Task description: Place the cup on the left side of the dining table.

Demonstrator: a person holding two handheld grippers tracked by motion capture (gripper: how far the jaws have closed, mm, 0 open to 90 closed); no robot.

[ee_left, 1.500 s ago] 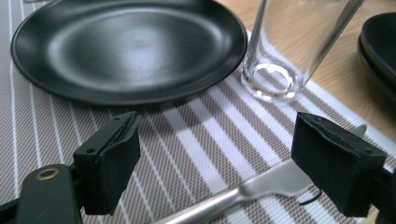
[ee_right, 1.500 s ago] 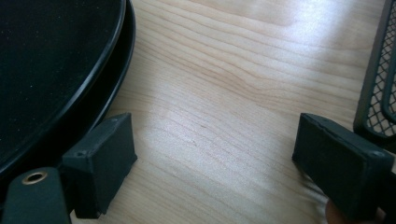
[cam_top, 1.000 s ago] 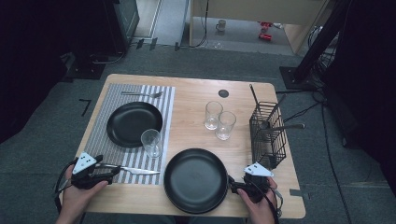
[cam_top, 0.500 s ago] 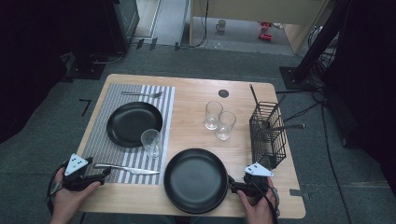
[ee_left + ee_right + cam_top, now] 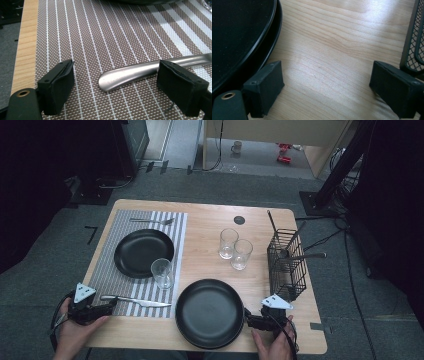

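A silver table knife (image 5: 135, 301) lies on the striped placemat (image 5: 112, 270) near the table's front edge. My left gripper (image 5: 111, 305) rests low at the placemat's front left corner, open. The rounded end of the knife handle (image 5: 125, 75) lies between its jaws (image 5: 116, 67), and the pads stand apart from it. My right gripper (image 5: 247, 320) sits open at the front right, beside the rim of a black plate (image 5: 210, 312). In the right gripper view bare wood lies between the jaws (image 5: 327, 72), the plate (image 5: 239, 32) at the left, the wire basket (image 5: 414, 42) at the right.
A second black plate (image 5: 144, 252) and a glass (image 5: 162, 272) stand on the placemat, with a fork (image 5: 152, 221) at its far end. Two glasses (image 5: 235, 249) stand mid-table. The black wire basket (image 5: 286, 265) holds utensils at the right. The table edge (image 5: 23, 50) is close on the left.
My left gripper has drawn back a little to the left along the knife, toward the table's edge. The right gripper has kept still.
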